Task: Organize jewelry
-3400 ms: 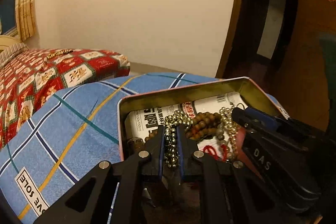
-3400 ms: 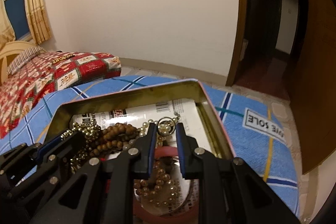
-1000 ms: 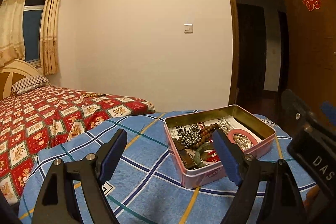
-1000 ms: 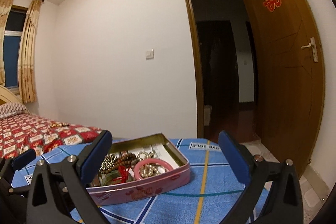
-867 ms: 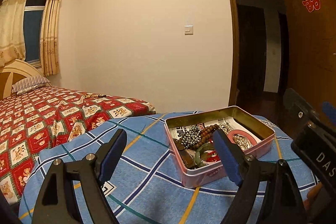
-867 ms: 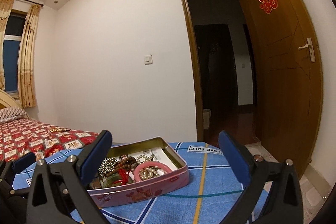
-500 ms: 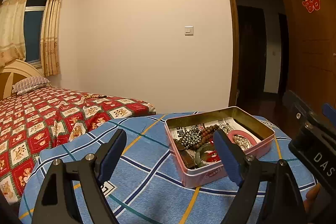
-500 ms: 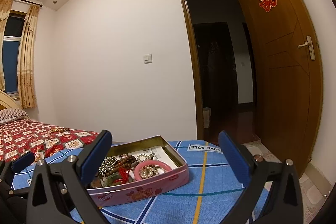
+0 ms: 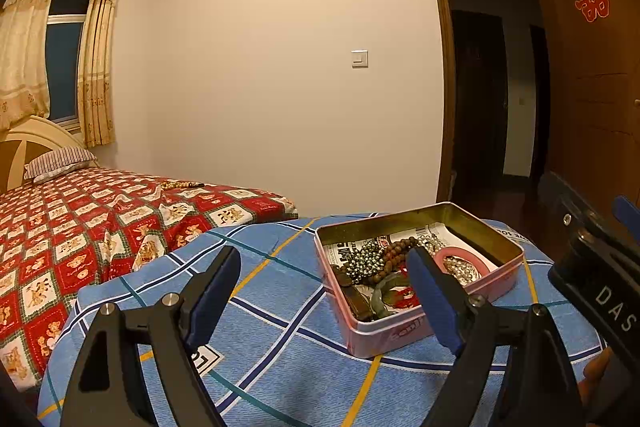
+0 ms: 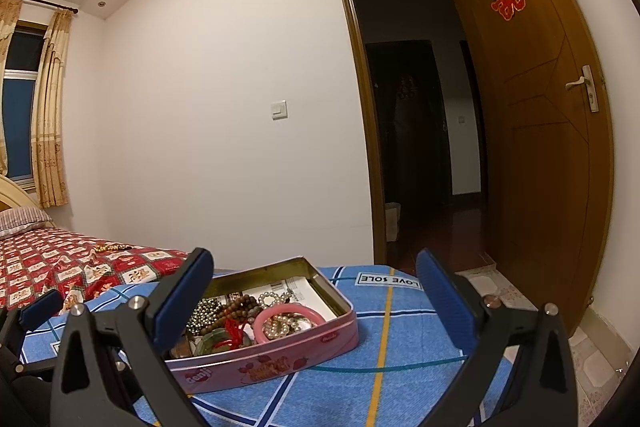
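A blue checked cloth (image 9: 280, 327) carries the pink tin (image 10: 280, 341); inside lie the pink bangle (image 10: 286, 319) and beads (image 9: 366, 261); left gripper (image 9: 324, 291) and right gripper (image 10: 316, 299) hover spread wide, holding nothing.

Pink tin (image 10: 280, 355) on blue plaid cloth (image 10: 400, 311); red patterned bedspread (image 9: 60, 227).

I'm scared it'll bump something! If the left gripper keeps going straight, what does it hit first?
Probably the blue blanket, just left of the pink tin. The left gripper is open; its right finger may clip the tin, though depth is unclear.
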The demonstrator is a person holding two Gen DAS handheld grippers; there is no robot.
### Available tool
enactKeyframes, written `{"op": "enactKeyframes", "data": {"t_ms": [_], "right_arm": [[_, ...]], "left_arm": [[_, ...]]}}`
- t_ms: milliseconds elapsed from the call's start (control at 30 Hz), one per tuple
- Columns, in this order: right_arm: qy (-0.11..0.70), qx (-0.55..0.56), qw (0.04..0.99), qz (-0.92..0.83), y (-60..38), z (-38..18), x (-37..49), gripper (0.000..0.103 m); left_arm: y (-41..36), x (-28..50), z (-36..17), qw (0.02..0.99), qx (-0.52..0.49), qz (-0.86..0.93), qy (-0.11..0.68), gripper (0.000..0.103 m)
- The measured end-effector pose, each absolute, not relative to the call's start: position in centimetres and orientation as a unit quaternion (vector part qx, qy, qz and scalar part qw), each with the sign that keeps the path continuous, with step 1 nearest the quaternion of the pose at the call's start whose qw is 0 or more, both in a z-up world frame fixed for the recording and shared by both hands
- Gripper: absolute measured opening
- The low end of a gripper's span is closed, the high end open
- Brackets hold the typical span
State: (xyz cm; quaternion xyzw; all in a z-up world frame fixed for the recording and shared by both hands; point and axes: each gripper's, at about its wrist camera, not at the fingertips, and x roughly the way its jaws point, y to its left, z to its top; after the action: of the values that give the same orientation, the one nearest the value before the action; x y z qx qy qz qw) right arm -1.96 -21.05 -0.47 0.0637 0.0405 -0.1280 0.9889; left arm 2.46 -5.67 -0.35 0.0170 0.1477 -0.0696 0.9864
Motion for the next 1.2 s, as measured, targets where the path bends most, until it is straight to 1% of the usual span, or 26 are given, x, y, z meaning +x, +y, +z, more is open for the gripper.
{"op": "enactKeyframes", "data": {"t_ms": [1200], "right_arm": [[0.046,0.069,0.988,-0.132,-21.34,-0.58,-1.97,0.103]], "left_arm": [[-5.68,2.56,-0.34,0.985,0.026,-0.069,0.158,0.087]]}}
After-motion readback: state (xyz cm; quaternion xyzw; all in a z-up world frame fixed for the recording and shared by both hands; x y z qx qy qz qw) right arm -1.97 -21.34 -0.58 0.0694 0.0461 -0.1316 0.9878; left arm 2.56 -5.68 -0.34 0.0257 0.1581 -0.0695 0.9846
